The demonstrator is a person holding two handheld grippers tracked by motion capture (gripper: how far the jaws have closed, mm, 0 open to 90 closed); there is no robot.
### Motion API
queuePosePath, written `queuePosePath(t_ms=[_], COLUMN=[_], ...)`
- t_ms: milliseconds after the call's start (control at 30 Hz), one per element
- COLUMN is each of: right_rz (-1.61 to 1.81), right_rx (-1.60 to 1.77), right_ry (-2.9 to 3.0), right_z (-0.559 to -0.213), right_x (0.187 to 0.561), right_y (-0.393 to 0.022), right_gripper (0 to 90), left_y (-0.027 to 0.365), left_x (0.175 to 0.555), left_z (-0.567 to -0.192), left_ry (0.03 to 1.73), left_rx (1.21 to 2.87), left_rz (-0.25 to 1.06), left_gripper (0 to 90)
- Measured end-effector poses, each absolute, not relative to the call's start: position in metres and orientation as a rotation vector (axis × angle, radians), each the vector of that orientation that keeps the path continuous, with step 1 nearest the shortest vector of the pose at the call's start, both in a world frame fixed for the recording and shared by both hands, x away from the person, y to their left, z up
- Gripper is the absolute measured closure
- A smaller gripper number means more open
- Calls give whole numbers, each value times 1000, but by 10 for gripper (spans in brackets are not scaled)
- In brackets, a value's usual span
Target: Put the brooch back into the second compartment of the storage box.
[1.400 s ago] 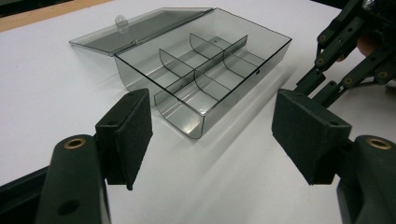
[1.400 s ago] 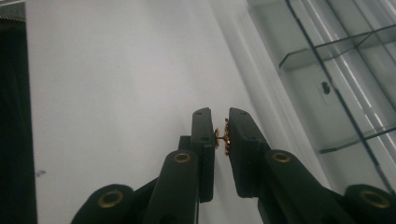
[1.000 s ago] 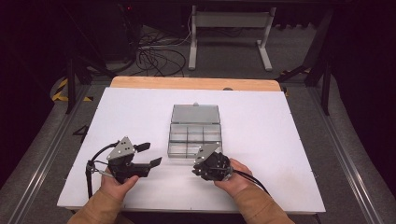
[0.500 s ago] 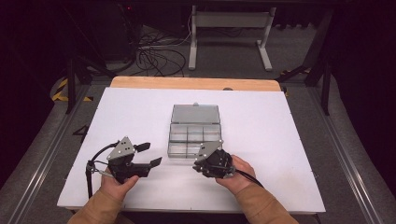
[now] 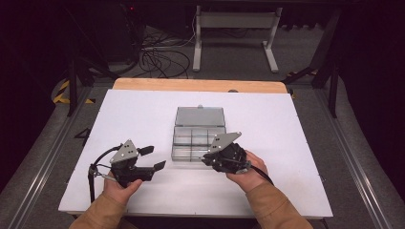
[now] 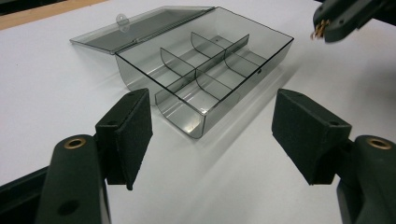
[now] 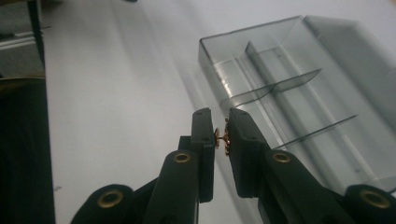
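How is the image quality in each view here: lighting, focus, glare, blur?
High view: white table evenly lit, surroundings dark, slightly soft. Left gripper view: compartment box sharp, soft shadow on its right, left gripper jaws slightly soft. Right gripper view: dimmer, box walls glare, small brass part in the right gripper blurred by closeness.

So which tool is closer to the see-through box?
The right tool is closer: it sits at the clear box's near right corner, pinching a small brass piece. The left tool stands open, off to the box's left with bare table between.
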State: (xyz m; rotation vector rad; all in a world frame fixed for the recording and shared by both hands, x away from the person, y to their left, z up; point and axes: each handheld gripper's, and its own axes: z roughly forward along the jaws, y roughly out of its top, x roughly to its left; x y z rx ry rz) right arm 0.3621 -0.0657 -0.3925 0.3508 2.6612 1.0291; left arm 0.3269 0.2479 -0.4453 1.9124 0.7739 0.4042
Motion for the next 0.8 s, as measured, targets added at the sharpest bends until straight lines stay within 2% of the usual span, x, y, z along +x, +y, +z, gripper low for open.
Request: queuePosePath(t_ms=[200, 800], right_rz=[1078, 1083], right_rx=[346, 509], right_ry=[2642, 2604], right_z=[-368, -372], right_x=[368, 409], right_y=[-54, -46], right_gripper=[814, 810], left_y=[249, 249], left_x=[326, 327], left_z=[-444, -445], left_ry=[775, 774], left_rx=[1904, 1908], left_rz=[406, 409], left_gripper=[294, 294])
